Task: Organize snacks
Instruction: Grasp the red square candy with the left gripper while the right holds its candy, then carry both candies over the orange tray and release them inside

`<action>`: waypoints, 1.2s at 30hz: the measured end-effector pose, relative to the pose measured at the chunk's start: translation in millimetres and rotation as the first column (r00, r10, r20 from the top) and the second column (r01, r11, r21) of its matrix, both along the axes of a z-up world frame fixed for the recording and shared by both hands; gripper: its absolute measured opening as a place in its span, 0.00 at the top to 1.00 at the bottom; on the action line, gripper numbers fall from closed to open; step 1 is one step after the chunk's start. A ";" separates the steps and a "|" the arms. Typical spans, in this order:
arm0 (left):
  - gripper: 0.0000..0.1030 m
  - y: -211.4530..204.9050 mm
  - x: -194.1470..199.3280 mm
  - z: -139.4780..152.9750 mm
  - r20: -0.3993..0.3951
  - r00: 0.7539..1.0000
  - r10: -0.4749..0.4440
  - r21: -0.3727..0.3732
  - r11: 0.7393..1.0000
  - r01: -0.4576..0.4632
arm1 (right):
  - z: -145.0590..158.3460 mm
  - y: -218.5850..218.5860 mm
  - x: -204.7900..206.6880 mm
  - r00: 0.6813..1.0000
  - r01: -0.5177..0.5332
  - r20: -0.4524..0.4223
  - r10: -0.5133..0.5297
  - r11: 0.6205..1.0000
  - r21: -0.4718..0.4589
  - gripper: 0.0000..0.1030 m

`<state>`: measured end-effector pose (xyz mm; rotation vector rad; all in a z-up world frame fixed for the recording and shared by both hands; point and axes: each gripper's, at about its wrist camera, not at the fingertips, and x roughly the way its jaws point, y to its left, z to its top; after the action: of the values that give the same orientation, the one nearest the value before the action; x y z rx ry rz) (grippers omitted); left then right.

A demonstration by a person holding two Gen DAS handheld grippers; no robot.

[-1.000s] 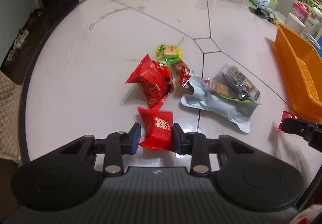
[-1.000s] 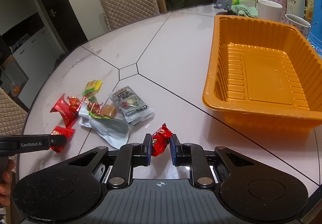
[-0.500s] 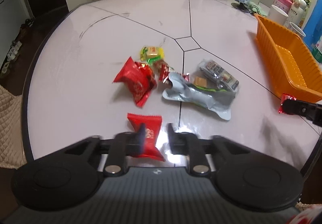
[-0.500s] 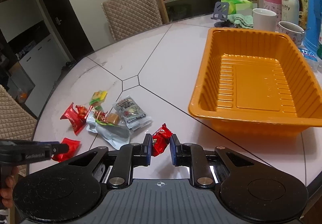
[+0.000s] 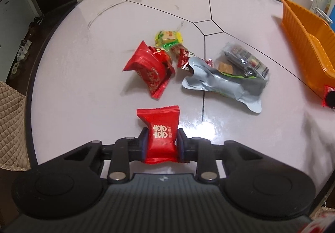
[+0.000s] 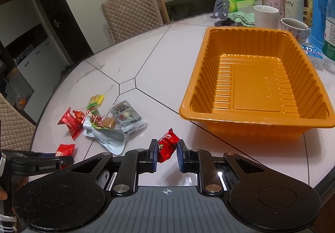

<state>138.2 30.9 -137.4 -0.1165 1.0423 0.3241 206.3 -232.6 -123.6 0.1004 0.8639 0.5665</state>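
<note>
Tongs both tilted down over the table [image 6: 171, 61]; left tongs [image 5: 161, 141] just closed onto the red packet [image 5: 160, 134]; right tongs [image 6: 166, 152] clamped on the red candy [image 6: 166, 146].

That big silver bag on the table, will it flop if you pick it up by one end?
Probably yes. The silver bag looks crumpled and mostly flat, so it is likely thin foil that bends and droops. It also looks light for its size. Its shiny skin might slip between pads, and lifting it could nudge the small candies lying against its edge.
</note>
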 end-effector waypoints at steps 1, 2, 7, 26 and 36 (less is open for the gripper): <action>0.77 -0.2 -1.4 0.6 0.007 1.000 -0.004 0.002 1.000 0.004 | 0.0 -1.2 -0.2 1.000 0.001 -0.001 -0.001 1.000 0.000 0.81; 0.77 -0.5 -2.5 1.7 0.012 1.000 -0.007 0.002 1.000 0.007 | 0.0 -2.4 -0.2 1.000 0.002 -0.003 -0.002 1.000 0.001 0.81; 0.78 -6.2 -5.4 16.7 0.047 0.999 -0.024 -0.012 1.000 0.024 | 1.8 -9.2 0.5 1.000 0.007 -0.004 -0.007 1.000 0.009 0.81; 0.78 -100.5 57.0 84.6 0.222 0.938 -0.267 -0.092 0.952 0.292 | 40.7 -76.9 25.8 0.989 0.129 0.068 -0.133 0.990 0.059 0.81; 0.78 -159.4 108.6 86.8 0.253 0.895 -0.366 -0.133 0.904 0.407 | 38.4 -116.6 51.2 0.976 0.203 0.069 -0.204 0.979 0.026 0.81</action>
<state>246.8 -128.5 -50.6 -0.1036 0.8464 -0.1496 257.5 -349.3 -85.2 0.1825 0.7684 0.3837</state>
